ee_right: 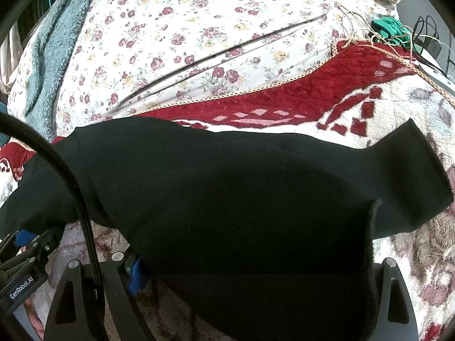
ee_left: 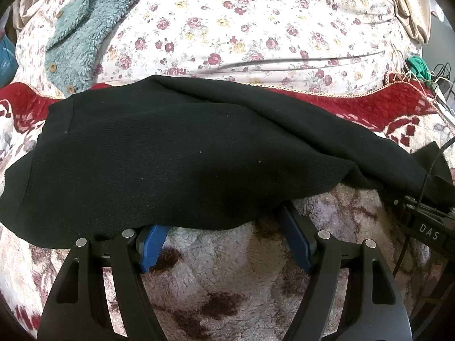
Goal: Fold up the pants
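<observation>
Black pants (ee_left: 159,153) (fingers (ee_left: 152,244) half-hidden)

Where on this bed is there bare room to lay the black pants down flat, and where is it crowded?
Free: the floral sheet between the teal fleece garment and the beige cloth, beyond the red blanket border. Also the fluffy blanket under the left hand-held gripper. Crowded: the far right edge, with cables and green item.

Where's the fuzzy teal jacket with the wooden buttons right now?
The fuzzy teal jacket with wooden buttons lies at the far left of both views on the rose-print bedsheet, just beyond the black knit pants and the red blanket border.
</observation>
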Available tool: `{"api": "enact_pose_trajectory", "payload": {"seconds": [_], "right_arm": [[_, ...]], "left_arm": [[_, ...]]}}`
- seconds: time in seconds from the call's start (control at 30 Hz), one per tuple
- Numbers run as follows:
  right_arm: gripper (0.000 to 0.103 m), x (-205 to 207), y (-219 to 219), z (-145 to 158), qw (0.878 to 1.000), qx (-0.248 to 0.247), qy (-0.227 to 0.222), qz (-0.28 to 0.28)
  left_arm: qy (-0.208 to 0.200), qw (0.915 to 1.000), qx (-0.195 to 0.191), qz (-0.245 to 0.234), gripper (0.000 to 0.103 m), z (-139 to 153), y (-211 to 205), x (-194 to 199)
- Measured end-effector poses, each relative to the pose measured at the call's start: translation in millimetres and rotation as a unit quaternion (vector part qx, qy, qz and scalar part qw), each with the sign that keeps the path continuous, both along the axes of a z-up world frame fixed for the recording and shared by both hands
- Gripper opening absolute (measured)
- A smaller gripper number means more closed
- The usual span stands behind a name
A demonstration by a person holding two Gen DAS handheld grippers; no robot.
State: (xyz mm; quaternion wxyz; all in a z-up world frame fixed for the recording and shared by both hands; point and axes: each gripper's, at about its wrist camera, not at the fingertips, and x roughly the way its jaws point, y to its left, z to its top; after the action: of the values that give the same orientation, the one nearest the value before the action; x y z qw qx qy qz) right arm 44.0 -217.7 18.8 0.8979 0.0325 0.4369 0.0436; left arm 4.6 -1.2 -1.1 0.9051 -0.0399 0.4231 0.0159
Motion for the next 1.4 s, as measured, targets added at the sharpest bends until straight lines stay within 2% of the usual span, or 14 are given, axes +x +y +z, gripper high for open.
{"api": "enact_pose_trajectory", "payload": {"seconds": [0.17,0.27,0.3,0.37,0.4,0.5,0.6,0.67,0.77,0.93,1.07,1.2,1.33,1.4], "right_arm": [[0.09,1,4,-1,1.0,-0.012,0.005,0.001],[0.09,3,0,0,1.0,-0.01,0.011,0.001],[0.09,3,-3,0,1.0,0.002,0.014,0.006],[0.09,0,-8,2,0.999,0.031,0.005,0.027],[0.089,-2,-12,4,0.998,0.046,0.001,0.042],[0.086,-17,-19,11,0.994,0.096,-0.027,0.053],[0.086,-39,-20,11,0.983,0.165,-0.051,0.057],[0.086,-55,-10,10,0.982,0.167,-0.054,0.066],[0.082,-65,-5,9,0.983,0.172,-0.012,0.065],[0.077,-70,-21,5,0.976,0.212,0.03,0.047],[0.076,-69,-23,1,0.973,0.222,0.033,0.05],[0.076,-57,-29,-4,0.97,0.239,0.03,0.028],[0.068,-48,-47,-11,0.954,0.295,0.034,-0.022],[0.059,-44,-53,-14,0.948,0.314,0.032,-0.035]], "left_arm": [[0.009,0.9999,0.001,-0.011,0.074,2,4,0],[0.009,0.9996,-0.02,-0.019,0.074,10,12,-9],[-0.022,0.9995,-0.015,-0.02,0.074,13,12,-15],[-0.038,0.9987,-0.028,-0.021,0.074,21,21,-28],[-0.077,0.9961,-0.036,-0.024,0.074,23,23,-37],[-0.1,0.9935,-0.053,-0.017,0.074,30,40,-54],[-0.062,0.9929,-0.101,0.004,0.074,33,63,-63],[-0.056,0.9893,-0.133,0.023,0.074,32,76,-69],[-0.031,0.9851,-0.16,0.054,0.074,27,93,-76],[-0.042,0.9799,-0.172,0.091,0.074,20,120,-91],[-0.027,0.9766,-0.179,0.116,0.074,14,135,-87],[-0.021,0.9782,-0.169,0.118,0.074,12,134,-85],[-0.016,0.9817,-0.151,0.115,0.074,12,129,-81],[-0.012,0.9824,-0.146,0.116,0.074,12,126,-79]]}}
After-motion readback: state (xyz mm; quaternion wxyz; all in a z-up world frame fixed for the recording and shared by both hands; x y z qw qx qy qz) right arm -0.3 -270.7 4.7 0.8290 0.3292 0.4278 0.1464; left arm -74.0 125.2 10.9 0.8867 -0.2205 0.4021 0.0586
